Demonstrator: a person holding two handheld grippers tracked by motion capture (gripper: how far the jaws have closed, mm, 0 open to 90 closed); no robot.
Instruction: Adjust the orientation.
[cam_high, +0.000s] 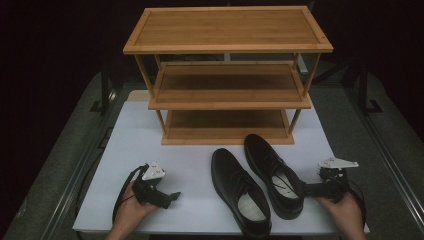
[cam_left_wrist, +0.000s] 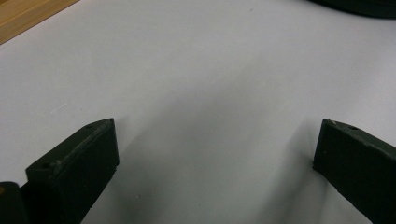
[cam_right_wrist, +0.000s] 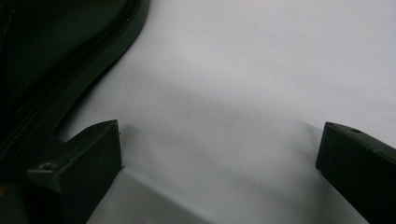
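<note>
Two black leather lace-up shoes lie side by side on the white table (cam_high: 150, 145), toes pointing away: the left shoe (cam_high: 239, 190) and the right shoe (cam_high: 274, 172). My left gripper (cam_high: 171, 196) rests on the table left of them, held by a hand, its jaws pointing toward the shoes. In the left gripper view that gripper (cam_left_wrist: 217, 140) is open over bare table. My right gripper (cam_high: 308, 189) lies low beside the right shoe's heel. In the right gripper view this gripper (cam_right_wrist: 219, 140) stands open with nothing between the jaws, and the shoe's sole edge (cam_right_wrist: 70, 79) runs just beside its left jaw.
A three-tier bamboo shoe rack (cam_high: 227, 42) stands at the back of the table, its shelves bare. A corner of its base (cam_left_wrist: 28, 14) is visible in the left gripper view. Dark floor surrounds the table, with stand legs at both back sides.
</note>
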